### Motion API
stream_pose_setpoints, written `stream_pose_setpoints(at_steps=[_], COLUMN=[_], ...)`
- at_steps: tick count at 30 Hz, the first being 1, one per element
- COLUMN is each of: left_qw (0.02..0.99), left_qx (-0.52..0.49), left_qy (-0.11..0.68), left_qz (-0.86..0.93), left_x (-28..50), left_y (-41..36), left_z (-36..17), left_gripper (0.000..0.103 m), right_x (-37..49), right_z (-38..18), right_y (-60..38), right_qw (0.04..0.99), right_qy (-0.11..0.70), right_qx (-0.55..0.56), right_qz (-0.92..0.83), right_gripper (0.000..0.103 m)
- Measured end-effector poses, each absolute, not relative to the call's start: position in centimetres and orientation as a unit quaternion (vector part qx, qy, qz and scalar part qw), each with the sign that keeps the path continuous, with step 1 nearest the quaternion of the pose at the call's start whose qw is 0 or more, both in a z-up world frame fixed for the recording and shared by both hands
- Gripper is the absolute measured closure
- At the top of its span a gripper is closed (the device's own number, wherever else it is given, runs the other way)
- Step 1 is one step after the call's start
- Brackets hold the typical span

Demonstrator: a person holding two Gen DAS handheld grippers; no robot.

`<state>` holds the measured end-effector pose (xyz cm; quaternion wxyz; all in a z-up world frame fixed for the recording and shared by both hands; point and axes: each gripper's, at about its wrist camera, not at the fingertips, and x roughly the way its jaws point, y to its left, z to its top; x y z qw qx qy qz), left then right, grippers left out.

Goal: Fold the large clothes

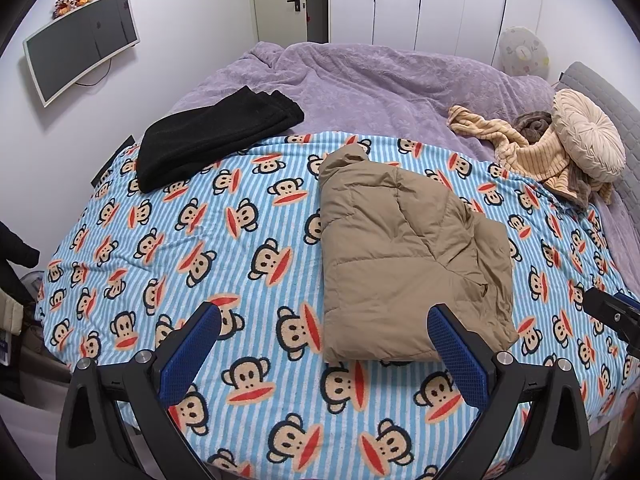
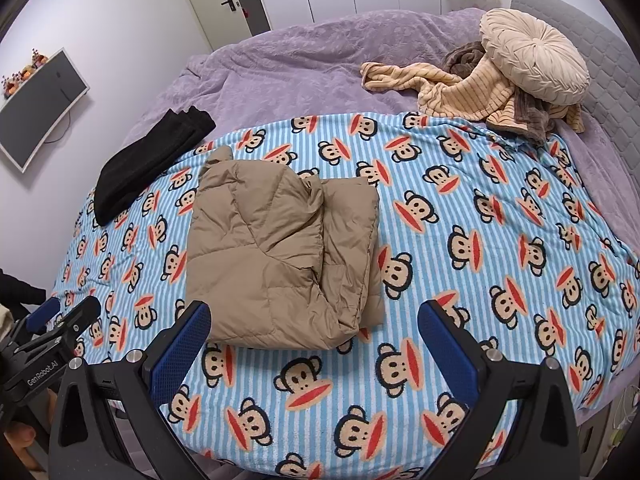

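One tan puffer jacket lies folded into a compact bundle on the monkey-print blanket, likely placed mid-bed for working room. Left gripper and right gripper both hover just short of its near edge, jaws spread, holding nothing. Also counted: one folded black garment set aside, one round cushion atop a heap of unfolded clothes.

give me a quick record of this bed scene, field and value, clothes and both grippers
surface: monkey-print blanket
tan jacket: folded, lying on the blanket
black garment: folded, at the blanket's far left edge
striped cream garment: crumpled, partly under a round cushion
left gripper: open, empty
right gripper: open, empty
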<state>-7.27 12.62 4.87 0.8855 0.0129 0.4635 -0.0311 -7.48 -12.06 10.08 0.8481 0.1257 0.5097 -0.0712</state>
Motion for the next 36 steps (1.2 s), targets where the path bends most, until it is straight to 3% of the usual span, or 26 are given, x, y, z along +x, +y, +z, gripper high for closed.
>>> stream_pose_setpoints(at_steps=[36], left_qw=[0.884], left_qx=[0.008], left_qy=[0.466], left_qz=[-0.029], left_x=[-7.02], left_y=[12.92], left_z=[5.02], left_gripper=[0.000], right_x=[-7.46], right_z=[10.15], right_y=[-12.00], right_qw=[0.848], right_qy=[0.510], right_qx=[0.124], right_qz=[-0.070], right_gripper=[0.000])
